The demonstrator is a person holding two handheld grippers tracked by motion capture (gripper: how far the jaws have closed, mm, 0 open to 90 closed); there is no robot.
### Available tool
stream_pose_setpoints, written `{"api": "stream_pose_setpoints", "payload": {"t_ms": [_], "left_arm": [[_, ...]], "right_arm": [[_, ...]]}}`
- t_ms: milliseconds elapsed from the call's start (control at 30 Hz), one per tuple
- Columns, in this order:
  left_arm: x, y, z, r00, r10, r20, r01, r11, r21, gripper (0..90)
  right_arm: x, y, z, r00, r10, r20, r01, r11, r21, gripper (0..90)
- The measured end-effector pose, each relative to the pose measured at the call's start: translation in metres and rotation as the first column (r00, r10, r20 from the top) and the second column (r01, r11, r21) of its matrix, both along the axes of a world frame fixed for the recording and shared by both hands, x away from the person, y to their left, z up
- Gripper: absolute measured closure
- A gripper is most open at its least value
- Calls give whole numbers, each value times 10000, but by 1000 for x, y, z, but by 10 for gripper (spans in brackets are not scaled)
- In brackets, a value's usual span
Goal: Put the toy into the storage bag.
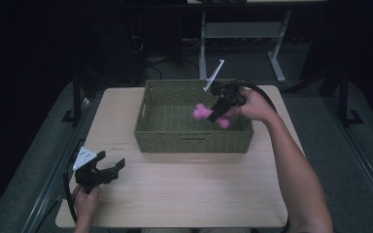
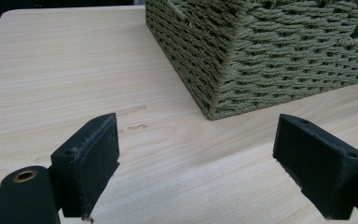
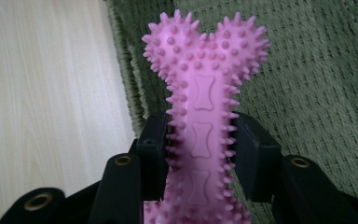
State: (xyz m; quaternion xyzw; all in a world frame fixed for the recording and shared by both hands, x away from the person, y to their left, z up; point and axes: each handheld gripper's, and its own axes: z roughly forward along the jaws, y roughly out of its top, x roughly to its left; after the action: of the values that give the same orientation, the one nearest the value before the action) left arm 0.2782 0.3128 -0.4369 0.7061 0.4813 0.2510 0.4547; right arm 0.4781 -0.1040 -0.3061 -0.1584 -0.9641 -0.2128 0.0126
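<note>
A pink spiky bone-shaped toy (image 1: 205, 113) hangs over the inside of the green woven basket (image 1: 148, 128), near its right side. My right gripper (image 1: 218, 114) is shut on the toy's shaft; in the right gripper view the toy (image 3: 204, 93) rises between the two black pads (image 3: 153, 156) that press on it from both sides, with the basket floor (image 3: 317, 84) behind. My left gripper (image 1: 111, 167) rests open at the table's front left, held by a hand. In the left gripper view its pads (image 2: 91, 161) stand wide apart with bare wood between them and the basket corner (image 2: 214, 93) ahead.
The light wooden table (image 1: 189, 189) has free room in front of the basket and on its left side. A table frame and cables stand on the dark floor behind (image 1: 243, 34). A cable (image 1: 262, 94) loops from the right gripper over the basket's far right corner.
</note>
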Motion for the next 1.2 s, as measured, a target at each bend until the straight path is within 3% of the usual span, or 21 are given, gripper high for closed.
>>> {"api": "stream_pose_setpoints", "payload": {"t_ms": [767,900,1200], "left_arm": [[-1,0,0,10000,-7,23,7,10000,-30,138],[0,0,0,10000,-2,9,2,10000,-50,138],[0,0,0,10000,3,12,-3,10000,-16,139]], "right_arm": [[14,-2,-19,9993,-217,-304,213,9997,-129,578],[16,-2,-24,9987,-271,-421,275,9996,81,578],[18,-6,-33,9974,-443,-574,448,9990,79,577]]}}
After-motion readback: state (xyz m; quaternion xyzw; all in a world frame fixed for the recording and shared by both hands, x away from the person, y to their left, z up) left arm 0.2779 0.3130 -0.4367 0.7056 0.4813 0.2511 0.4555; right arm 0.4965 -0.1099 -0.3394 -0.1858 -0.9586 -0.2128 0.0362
